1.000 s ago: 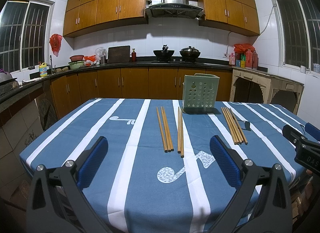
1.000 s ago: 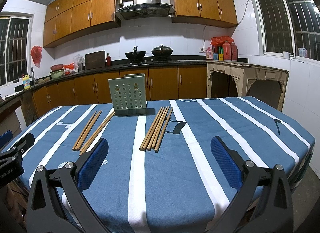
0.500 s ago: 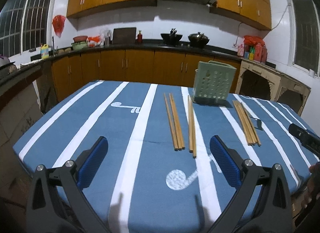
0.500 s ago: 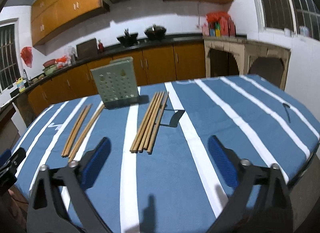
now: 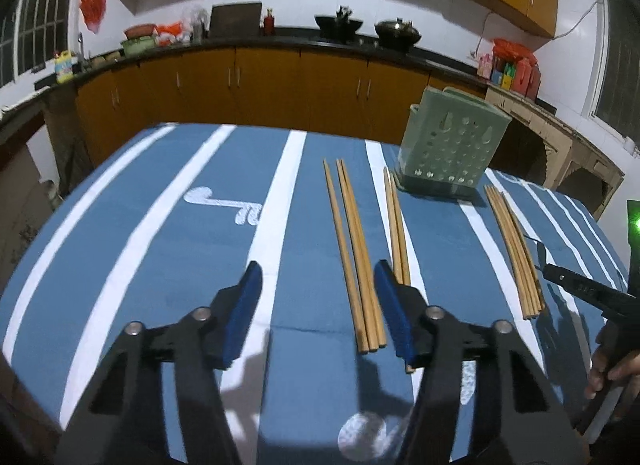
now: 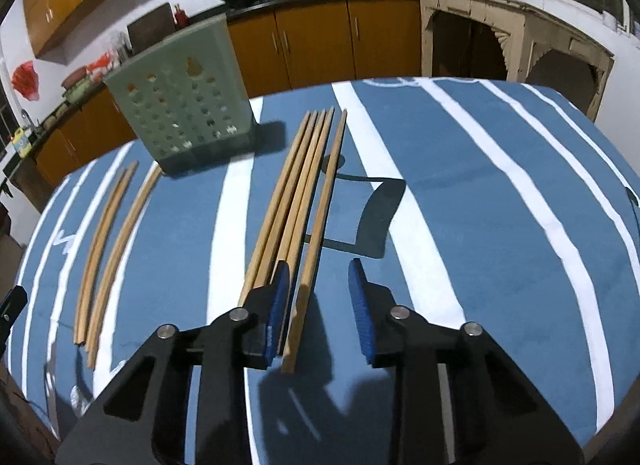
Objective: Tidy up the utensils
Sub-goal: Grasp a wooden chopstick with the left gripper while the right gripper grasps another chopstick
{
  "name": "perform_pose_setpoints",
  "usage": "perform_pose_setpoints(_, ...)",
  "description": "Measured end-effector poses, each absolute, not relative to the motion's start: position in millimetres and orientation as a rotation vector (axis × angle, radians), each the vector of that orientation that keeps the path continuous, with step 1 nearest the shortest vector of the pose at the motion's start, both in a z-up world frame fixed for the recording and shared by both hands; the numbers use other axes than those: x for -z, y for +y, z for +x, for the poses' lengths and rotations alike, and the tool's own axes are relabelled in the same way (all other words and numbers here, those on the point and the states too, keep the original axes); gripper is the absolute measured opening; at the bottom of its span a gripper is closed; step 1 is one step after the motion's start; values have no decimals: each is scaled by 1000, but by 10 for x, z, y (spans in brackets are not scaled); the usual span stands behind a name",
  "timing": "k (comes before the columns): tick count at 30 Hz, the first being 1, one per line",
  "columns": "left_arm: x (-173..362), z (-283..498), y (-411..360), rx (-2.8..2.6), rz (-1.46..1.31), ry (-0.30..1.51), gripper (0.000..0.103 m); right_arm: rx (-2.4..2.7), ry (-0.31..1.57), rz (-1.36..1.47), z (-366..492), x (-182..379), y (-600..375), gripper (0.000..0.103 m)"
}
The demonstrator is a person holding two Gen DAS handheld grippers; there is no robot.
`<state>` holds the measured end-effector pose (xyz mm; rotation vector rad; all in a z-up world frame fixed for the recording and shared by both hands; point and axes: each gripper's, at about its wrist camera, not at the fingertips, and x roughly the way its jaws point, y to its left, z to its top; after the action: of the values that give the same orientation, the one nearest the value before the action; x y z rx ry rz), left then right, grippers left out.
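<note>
Wooden chopsticks lie in groups on the blue striped tablecloth [image 5: 168, 249]. In the left wrist view my left gripper [image 5: 318, 297] is closing around the near ends of three chopsticks [image 5: 354, 249], which lie closer to its right pad without being pressed. A pair [image 5: 394, 221] runs behind that finger. In the right wrist view my right gripper [image 6: 320, 297] is closing over a single chopstick [image 6: 320, 221], its pads apart from it. A bundle of several chopsticks [image 6: 290, 193] lies just left of its left pad. The green perforated holder [image 6: 180, 105] stands upright beyond.
The holder [image 5: 452, 149] stands at the table's far side. Another bundle of chopsticks [image 5: 516, 253] lies to the right, near the right gripper [image 5: 580, 289] and a hand [image 5: 612, 365]. Two more groups of chopsticks [image 6: 108, 241] lie at the left. Kitchen cabinets [image 5: 280, 81] stand behind the table.
Both grippers have moved forward and down over the table toward the chopsticks. Their jaws, wide apart before, have narrowed around the chopstick ends.
</note>
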<state>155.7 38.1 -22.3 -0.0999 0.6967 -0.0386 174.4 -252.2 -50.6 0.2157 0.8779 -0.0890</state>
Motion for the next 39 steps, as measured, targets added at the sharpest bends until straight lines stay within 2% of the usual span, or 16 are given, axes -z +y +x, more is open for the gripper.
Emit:
perform_pose_setpoints(7, 386, 1832, 343, 100, -102, 791, 34, 91, 905, 154, 1791, 593, -2472, 17)
perform_pose_setpoints(10, 439, 1920, 308, 124, -101, 816, 32, 97, 901, 139, 1765, 577, -2499, 8)
perform_pose_setpoints(14, 502, 2041, 251, 158, -99, 852, 27, 148, 896, 180, 1734, 557, -2692, 8)
perform_pose_setpoints(19, 613, 2169, 221, 164, -83, 905, 16, 139, 896, 188, 1718, 548, -2762, 8)
perform_pose_setpoints(23, 662, 2210, 223, 172, -77, 928, 14, 136, 895, 190, 1755, 556, -2755, 8)
perform_pose_setpoints(25, 671, 2231, 193, 175, -64, 936, 9, 133, 894, 186, 1780, 558, -2733, 8)
perform_pose_setpoints(39, 670, 2338, 467, 106, -83, 917, 8, 132, 887, 209, 1749, 585, -2789, 8)
